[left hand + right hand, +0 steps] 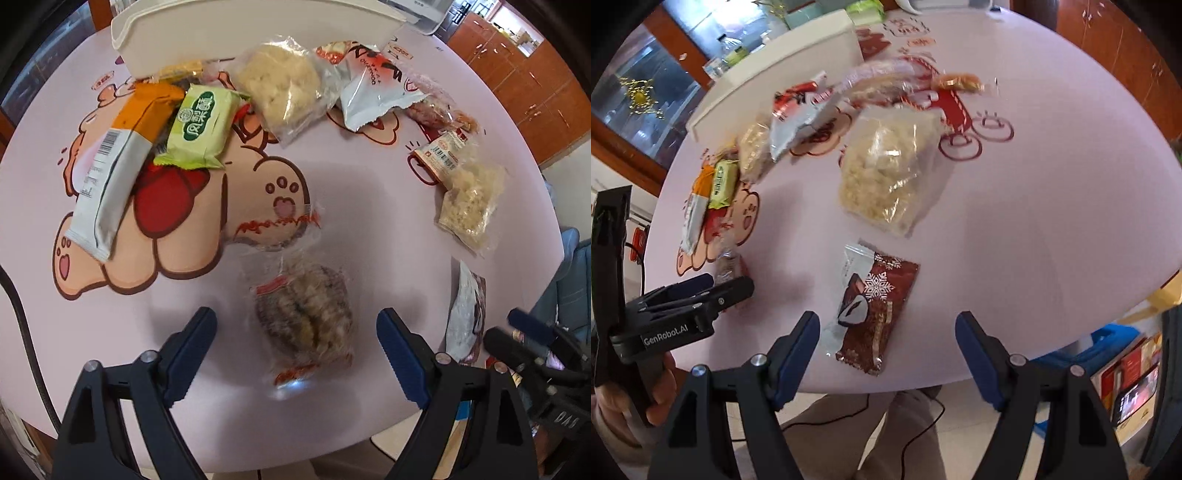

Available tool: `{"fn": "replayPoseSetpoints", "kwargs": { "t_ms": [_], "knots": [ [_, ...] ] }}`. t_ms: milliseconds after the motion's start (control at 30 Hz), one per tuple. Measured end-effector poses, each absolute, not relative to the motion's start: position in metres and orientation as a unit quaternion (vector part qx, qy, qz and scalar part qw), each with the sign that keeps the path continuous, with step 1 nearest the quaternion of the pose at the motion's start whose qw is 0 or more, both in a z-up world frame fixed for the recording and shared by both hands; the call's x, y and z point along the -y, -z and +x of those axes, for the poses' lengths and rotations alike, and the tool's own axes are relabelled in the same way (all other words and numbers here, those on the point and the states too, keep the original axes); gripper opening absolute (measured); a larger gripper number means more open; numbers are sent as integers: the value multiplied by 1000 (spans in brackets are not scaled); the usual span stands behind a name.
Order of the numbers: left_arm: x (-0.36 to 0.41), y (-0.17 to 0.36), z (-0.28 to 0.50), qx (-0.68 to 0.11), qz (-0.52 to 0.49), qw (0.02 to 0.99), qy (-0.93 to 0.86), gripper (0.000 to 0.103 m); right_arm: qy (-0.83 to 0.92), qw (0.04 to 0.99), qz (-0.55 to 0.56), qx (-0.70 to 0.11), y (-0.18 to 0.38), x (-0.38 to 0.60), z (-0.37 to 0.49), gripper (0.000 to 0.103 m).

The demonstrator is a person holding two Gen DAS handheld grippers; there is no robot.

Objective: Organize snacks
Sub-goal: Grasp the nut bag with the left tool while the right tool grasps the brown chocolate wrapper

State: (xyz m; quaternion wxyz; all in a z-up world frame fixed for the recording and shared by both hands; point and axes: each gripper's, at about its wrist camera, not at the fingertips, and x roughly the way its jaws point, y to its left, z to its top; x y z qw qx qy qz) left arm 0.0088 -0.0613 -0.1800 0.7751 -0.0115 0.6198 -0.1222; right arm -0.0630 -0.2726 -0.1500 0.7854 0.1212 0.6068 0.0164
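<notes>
Two hand-held grippers, the left gripper and right gripper, hang with jaws apart and empty over a pink table where wrapped snacks lie scattered beside a white bin, so the sorting seems barely begun.

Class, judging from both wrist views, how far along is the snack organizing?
Done: nothing visibly; the white tray shows no snacks inside.
In hand: nothing; left gripper is open over the clear-wrapped pastry, right gripper open over the red snowflake packet.
Left: every snack.
</notes>
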Motion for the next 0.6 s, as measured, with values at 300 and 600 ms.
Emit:
{"fn": "replayPoseSetpoints", "kwargs": {
  "t_ms": [300, 600],
  "knots": [
    [80, 183, 11, -607, 41, 787, 105, 62, -5, 783, 61, -618, 167, 242, -55, 66],
    [87, 180, 5, -604, 56, 786, 121, 46, -3, 789, 24, -614, 164, 226, -53, 35]
  ]
}}
